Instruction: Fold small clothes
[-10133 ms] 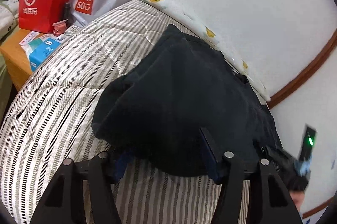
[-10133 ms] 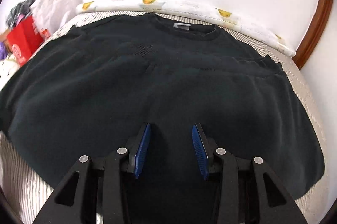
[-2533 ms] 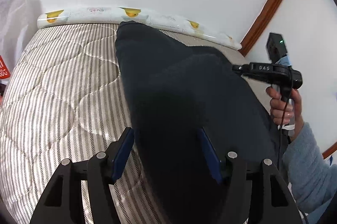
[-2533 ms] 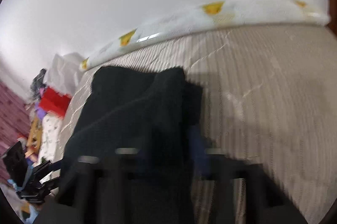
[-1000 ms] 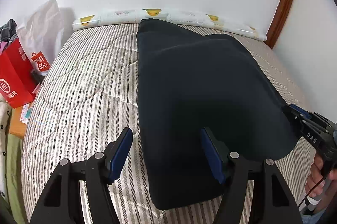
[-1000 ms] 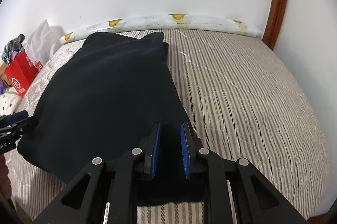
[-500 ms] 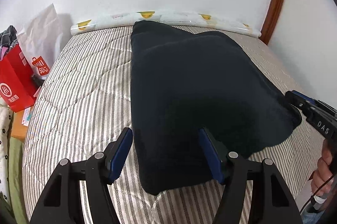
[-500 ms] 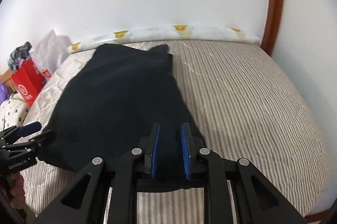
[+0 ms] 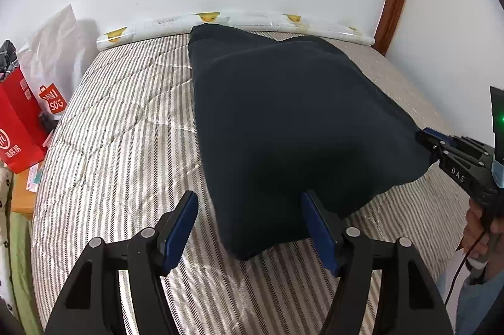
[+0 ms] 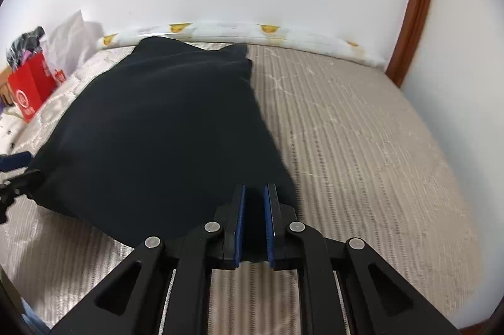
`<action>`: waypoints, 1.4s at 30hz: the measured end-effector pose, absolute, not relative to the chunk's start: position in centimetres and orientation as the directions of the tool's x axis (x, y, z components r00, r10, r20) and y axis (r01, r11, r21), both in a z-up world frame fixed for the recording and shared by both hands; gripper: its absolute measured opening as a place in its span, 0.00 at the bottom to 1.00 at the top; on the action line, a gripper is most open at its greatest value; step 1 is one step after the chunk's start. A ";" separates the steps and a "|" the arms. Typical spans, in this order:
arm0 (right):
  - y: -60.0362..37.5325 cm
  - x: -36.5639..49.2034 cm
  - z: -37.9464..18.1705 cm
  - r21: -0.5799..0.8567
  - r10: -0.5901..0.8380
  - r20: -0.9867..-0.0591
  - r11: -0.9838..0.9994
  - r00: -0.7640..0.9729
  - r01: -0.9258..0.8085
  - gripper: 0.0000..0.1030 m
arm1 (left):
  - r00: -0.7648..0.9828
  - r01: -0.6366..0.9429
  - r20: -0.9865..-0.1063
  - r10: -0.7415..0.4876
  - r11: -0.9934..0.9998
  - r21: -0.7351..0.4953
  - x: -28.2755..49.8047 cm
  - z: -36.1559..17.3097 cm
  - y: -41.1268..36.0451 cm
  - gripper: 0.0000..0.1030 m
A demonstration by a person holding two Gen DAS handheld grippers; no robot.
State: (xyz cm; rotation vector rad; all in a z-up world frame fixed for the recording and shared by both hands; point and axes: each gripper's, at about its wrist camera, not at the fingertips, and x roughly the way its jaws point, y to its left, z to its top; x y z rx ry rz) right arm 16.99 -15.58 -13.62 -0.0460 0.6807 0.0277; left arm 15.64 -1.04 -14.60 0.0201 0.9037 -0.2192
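Ahead of both grippers a dark folded garment [image 9: 283, 121] lies lengthwise on a striped mattress [image 9: 119, 127], its far end reaching a rolled white pad with yellow prints [image 9: 239, 20] against the wall. To the left of the left gripper [image 9: 249, 228] a broad band of bare striped bedding runs out to the bed's edge, beyond which stand a red paper bag [image 9: 15, 133] and a white shopping bag [image 9: 53, 61]. To the right of the right gripper [image 10: 254, 224] the mattress is bare all the way to the side wall and a brown wooden trim [image 10: 415, 4], so there is open room on that side.

The left gripper stands fairly wide, and its jaws have just been opening further. The near left corner of the garment sits between its blue pads [image 9: 176, 234]; the left pad is clear of the cloth, and whether the right pad touches it I cannot tell.

The right gripper's jaws stand narrow and have just been closing, with the near right corner of the garment pinched between the blue pads. In the left wrist view the same gripper shows at the right edge, gripping that corner, which is pulled out to a point. A hand [image 9: 482, 228] with a pale blue sleeve holds its handle.
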 end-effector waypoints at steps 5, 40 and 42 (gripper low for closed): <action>-16.5 16.6 -14.0 -0.026 0.014 -0.639 0.999 0.769 -0.039 0.10 | 0.598 0.206 -0.775 -0.204 0.974 -0.098 15.3 -14.6 -0.5 0.67; -19.0 10.6 -9.0 0.091 0.010 -0.579 0.994 0.815 0.052 0.43 | 0.673 0.125 -0.710 -0.208 0.978 -0.167 10.6 -9.2 -1.5 0.66; -18.9 9.2 -8.0 0.071 -0.010 -0.555 0.996 0.832 0.060 0.49 | 0.688 0.123 -0.696 -0.204 0.979 -0.165 9.7 -8.4 -1.6 0.68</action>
